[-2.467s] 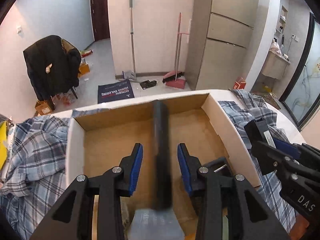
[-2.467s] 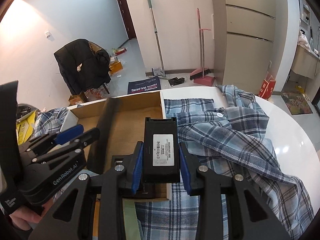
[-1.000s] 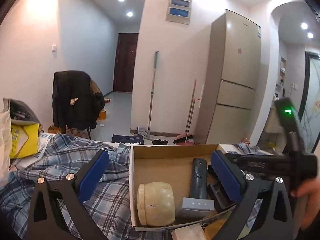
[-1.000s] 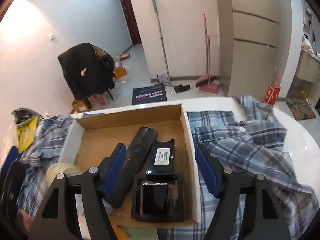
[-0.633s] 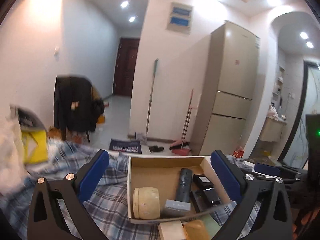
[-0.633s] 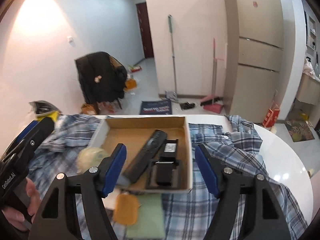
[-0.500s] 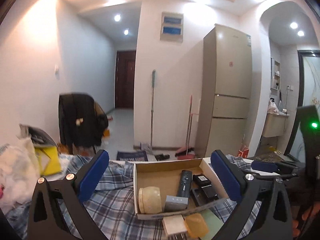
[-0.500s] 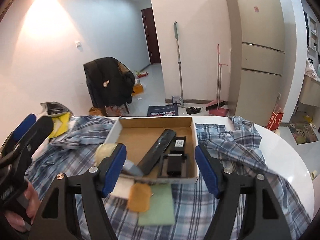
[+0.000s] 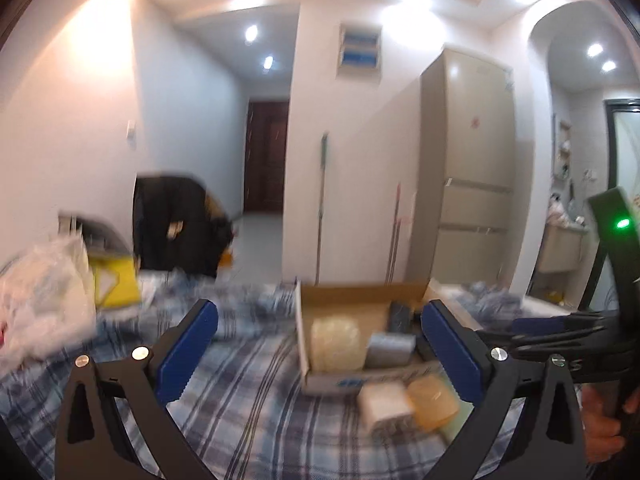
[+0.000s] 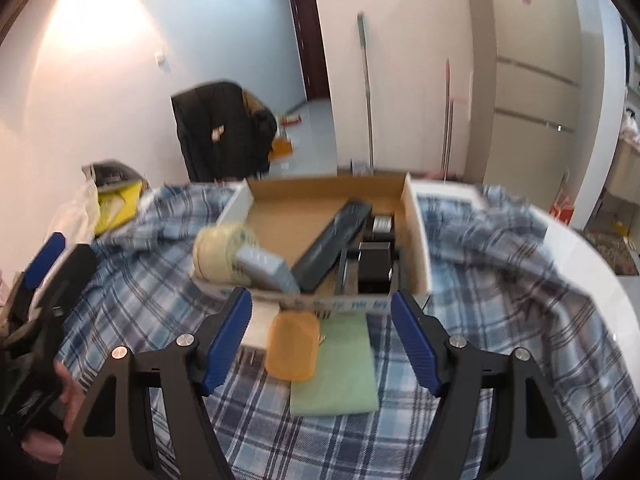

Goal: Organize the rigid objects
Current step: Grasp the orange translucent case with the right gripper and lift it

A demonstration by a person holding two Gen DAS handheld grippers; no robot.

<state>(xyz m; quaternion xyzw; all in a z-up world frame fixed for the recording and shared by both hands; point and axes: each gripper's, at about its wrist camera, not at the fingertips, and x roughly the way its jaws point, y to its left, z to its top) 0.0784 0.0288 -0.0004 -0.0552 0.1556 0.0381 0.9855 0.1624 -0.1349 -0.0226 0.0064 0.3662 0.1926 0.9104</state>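
Both grippers [image 9: 318, 338] [image 10: 321, 330] spread wide and empty, cardboard box [image 10: 416, 236] holding remote [image 10: 332, 240], apparently tape roll [image 10: 222, 250].

The left gripper [image 9: 320, 344] is spread wide with nothing between its blue pads [image 9: 188, 346], and so is the right gripper [image 10: 322, 338]. A bare hand [image 9: 602, 428] grips the right gripper's handle, another [image 10: 60, 404] the left's.
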